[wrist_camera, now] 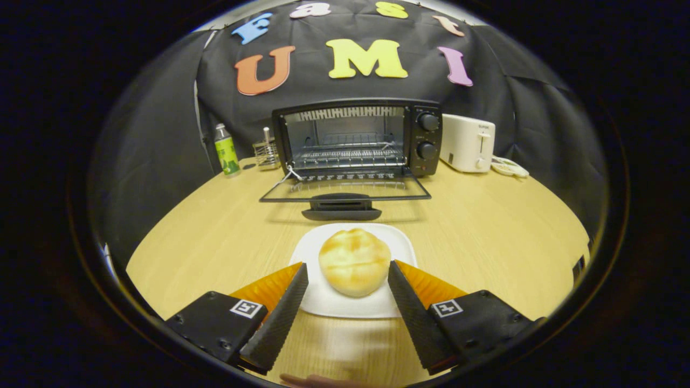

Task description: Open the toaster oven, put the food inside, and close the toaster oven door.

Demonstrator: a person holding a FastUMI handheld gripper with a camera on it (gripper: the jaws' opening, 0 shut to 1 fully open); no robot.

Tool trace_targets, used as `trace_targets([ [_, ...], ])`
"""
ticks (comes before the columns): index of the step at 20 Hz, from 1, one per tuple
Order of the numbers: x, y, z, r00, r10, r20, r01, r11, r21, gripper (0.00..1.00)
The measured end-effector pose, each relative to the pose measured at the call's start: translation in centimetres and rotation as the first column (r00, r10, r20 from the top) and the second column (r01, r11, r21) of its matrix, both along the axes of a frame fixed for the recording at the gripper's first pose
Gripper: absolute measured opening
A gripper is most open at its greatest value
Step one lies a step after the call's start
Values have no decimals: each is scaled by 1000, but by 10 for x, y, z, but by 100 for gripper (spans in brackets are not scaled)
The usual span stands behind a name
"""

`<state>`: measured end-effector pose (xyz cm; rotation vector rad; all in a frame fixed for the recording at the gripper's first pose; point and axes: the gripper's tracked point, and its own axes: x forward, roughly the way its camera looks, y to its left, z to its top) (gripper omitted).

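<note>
Golden-brown bun, round, glossy crust with pale patches, sits on a white square plate in the lower centre of the frame. I see the fingers spread wide, one each side of the bun, not touching it, nothing held. Black toaster oven is at frame centre, beyond the plate; its glass door is dropped flat toward me, wire rack visible inside, two knobs on its right. Surface is light wood grain, round-edged. White toaster sits right of the oven, green bottle and wire holder at left. Black cloth wall behind.
</note>
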<state>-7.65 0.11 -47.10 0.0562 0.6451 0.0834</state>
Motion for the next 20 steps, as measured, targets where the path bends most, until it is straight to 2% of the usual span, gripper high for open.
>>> trace_targets([
  [5,9,2,2,1000,3,20,-3,1000,14,98],
  [7,8,1,-3,1000,-6,-13,6,1000,23,95],
  [13,18,6,-2,1000,-3,-6,3,999,44,89],
  [20,20,2,22,997,-25,76,20,997,70,73],
])
